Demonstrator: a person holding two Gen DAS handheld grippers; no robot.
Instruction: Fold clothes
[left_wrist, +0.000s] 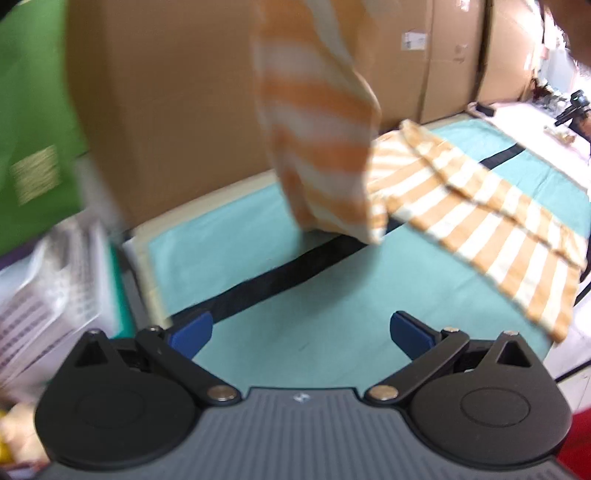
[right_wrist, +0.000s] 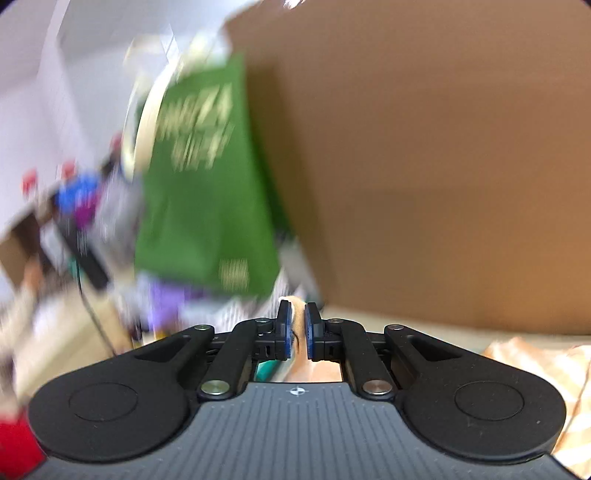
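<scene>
An orange-and-white striped garment (left_wrist: 476, 221) lies partly on the teal mat (left_wrist: 332, 325), its right end reaching the table edge. One part of the garment (left_wrist: 317, 140) hangs lifted in the air above the mat's far side. In the left wrist view my left gripper (left_wrist: 301, 334) is open over bare mat, well short of the cloth, with nothing between its blue pads (left_wrist: 194, 332). In the right wrist view my right gripper (right_wrist: 298, 328) is shut on a pale fold of the striped garment (right_wrist: 297, 317), held high. More striped cloth (right_wrist: 554, 373) hangs at the lower right.
A black strap (left_wrist: 280, 277) crosses the mat diagonally. Large cardboard boxes (left_wrist: 177, 110) stand right behind the table. A green box (left_wrist: 33, 122) and blurred clutter with papers (left_wrist: 48, 295) lie to the left. A white surface with small items (left_wrist: 535, 122) is at the far right.
</scene>
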